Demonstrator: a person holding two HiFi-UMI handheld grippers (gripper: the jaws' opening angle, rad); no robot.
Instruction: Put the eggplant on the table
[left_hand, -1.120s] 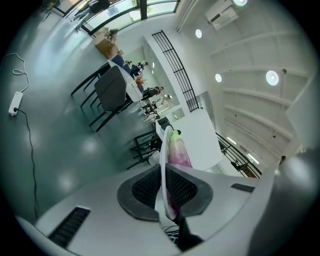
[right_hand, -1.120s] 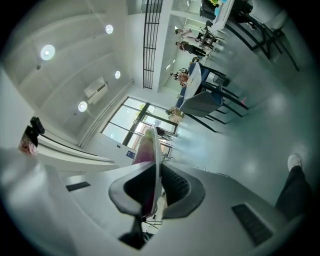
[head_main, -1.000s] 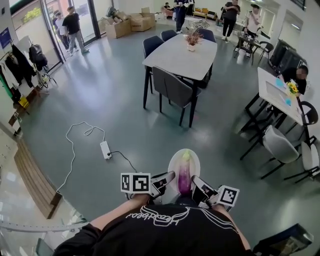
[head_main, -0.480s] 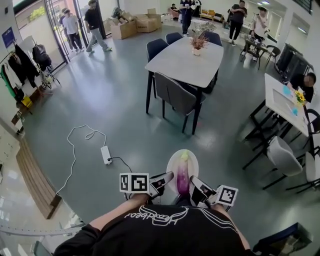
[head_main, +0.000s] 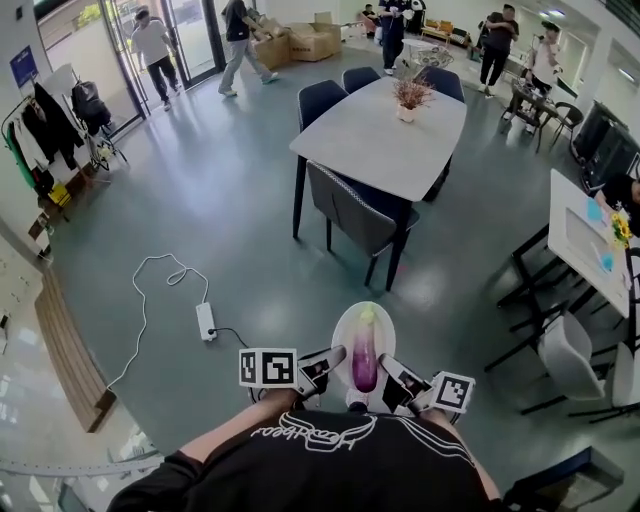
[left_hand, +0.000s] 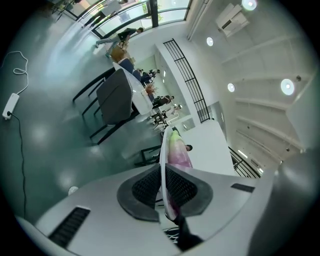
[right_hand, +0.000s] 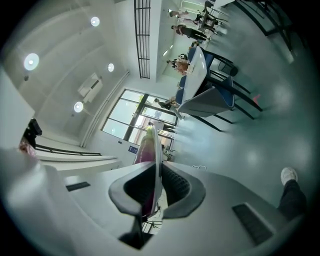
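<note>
A purple eggplant (head_main: 365, 352) with a pale green tip lies on a white plate (head_main: 343, 335), carried low in front of the person's body. My left gripper (head_main: 333, 359) is shut on the plate's left rim and my right gripper (head_main: 391, 369) on its right rim. In the left gripper view the plate (left_hand: 162, 150) runs edge-on between the pads of the left gripper (left_hand: 162, 189), with the eggplant (left_hand: 178, 152) beyond. The right gripper view shows the same: the right gripper (right_hand: 156, 187) clamps the plate (right_hand: 157, 150), the eggplant (right_hand: 145, 148) beside it. The grey dining table (head_main: 370, 135) stands ahead.
Dark chairs (head_main: 355, 205) ring the table, which bears a flower vase (head_main: 407, 100). A power strip (head_main: 205, 321) and white cable lie on the floor at left. Other tables and chairs (head_main: 585, 240) stand at right. People walk by the glass doors (head_main: 155, 45) and at the far end.
The person has walked forward, so the dining table and the power strip sit nearer. Both grippers keep their hold on the plate. People near the doors have moved on.
</note>
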